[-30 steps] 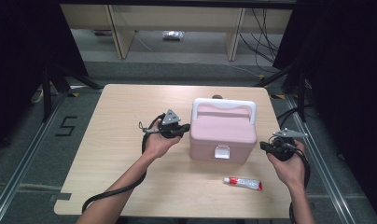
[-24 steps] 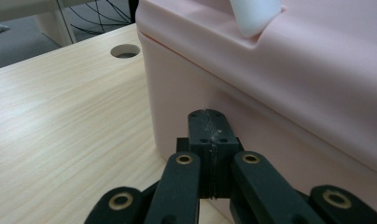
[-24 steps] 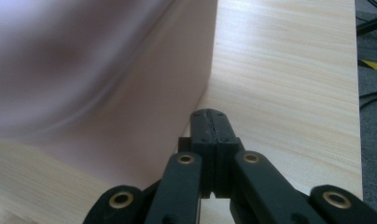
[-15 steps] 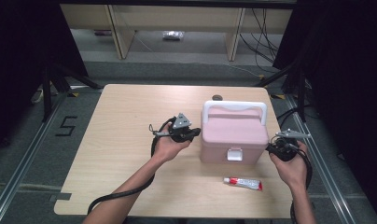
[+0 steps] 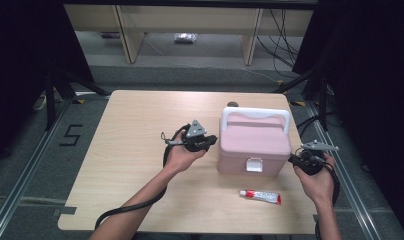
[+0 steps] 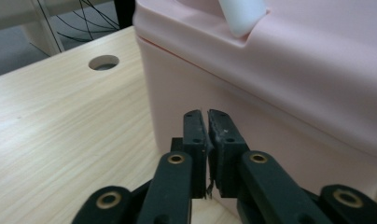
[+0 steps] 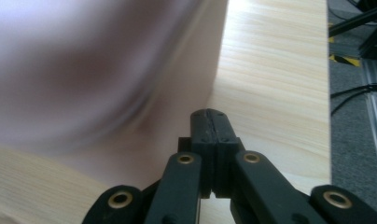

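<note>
**Pink box flanked by two closed tools**

Pink box (image 5: 254,145) standing upright on the right half of the wooden counter (image 5: 120,150), lid down, white handle (image 5: 255,114) raised across the top, white latch (image 5: 253,164) facing the near edge. Left tool (image 5: 208,142) held low in the left hand (image 5: 182,157), tips just at the box's left wall; from the left gripper view, jaws pressed together with only a hairline between them, nothing held, tips (image 6: 208,122) right against the pink side, whether touching or a sliver apart hard to say. Right tool (image 5: 294,160) held in the right hand (image 5: 317,182) at the box's right wall, near its front corner; in the right gripper view, jaws fully together, empty, tips (image 7: 209,117) beside the blurred pink wall (image 7: 102,70), contact not clear. Small white tube with a red cap (image 5: 260,196) lying flat on the counter in front of the box, near the right hand, apart from both. Round cable hole (image 6: 104,62) in the counter behind the box's left rear corner. Black cable (image 5: 135,207) trailing from the left tool along the forearm and off the near edge.
</note>
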Demonstrator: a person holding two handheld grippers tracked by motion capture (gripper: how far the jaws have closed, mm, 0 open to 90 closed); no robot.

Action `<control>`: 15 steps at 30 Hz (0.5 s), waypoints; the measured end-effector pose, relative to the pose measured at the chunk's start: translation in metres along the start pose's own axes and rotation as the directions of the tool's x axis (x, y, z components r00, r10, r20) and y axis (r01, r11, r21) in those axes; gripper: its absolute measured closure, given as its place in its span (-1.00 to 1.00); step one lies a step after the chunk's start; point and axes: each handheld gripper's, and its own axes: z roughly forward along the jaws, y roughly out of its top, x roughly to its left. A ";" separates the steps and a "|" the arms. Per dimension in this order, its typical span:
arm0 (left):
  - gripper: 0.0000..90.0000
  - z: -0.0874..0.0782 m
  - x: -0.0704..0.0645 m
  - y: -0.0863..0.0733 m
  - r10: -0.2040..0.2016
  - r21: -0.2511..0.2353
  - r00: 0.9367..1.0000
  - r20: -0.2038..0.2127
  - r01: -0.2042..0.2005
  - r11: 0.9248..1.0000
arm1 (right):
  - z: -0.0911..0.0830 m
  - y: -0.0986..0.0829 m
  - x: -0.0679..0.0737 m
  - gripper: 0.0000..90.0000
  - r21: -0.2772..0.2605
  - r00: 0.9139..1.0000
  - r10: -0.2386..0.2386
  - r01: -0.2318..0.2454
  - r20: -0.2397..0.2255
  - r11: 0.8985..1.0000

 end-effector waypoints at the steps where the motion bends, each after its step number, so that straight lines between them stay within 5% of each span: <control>1: 0.80 -0.008 0.001 0.001 0.004 -0.005 1.000 -0.005 -0.004 1.000 | -0.001 0.000 -0.004 1.00 -0.020 0.999 -0.037 0.037 0.008 0.999; 4: 0.63 -0.028 0.004 0.005 -0.005 -0.041 1.000 0.005 0.005 0.999 | -0.008 -0.002 -0.004 0.98 -0.026 1.000 0.000 0.001 0.017 1.000; 8: 0.34 -0.049 0.007 0.012 -0.029 -0.094 1.000 0.011 0.030 0.995 | -0.013 -0.002 -0.007 0.93 -0.046 1.000 -0.018 0.018 0.021 0.999; 12: 0.15 -0.059 0.008 0.018 -0.081 -0.131 0.996 0.023 0.084 0.988 | -0.013 -0.004 -0.007 0.88 -0.058 1.000 -0.013 0.014 0.028 0.998; 14: 0.11 -0.061 0.006 0.019 -0.106 -0.144 0.993 0.048 0.112 0.983 | -0.014 -0.006 -0.002 0.85 -0.054 0.999 0.032 -0.031 0.024 0.998; 15: 0.10 -0.062 0.004 0.019 -0.112 -0.151 0.992 0.054 0.119 0.981 | -0.013 -0.007 -0.003 0.83 -0.068 1.000 0.002 0.000 0.021 0.998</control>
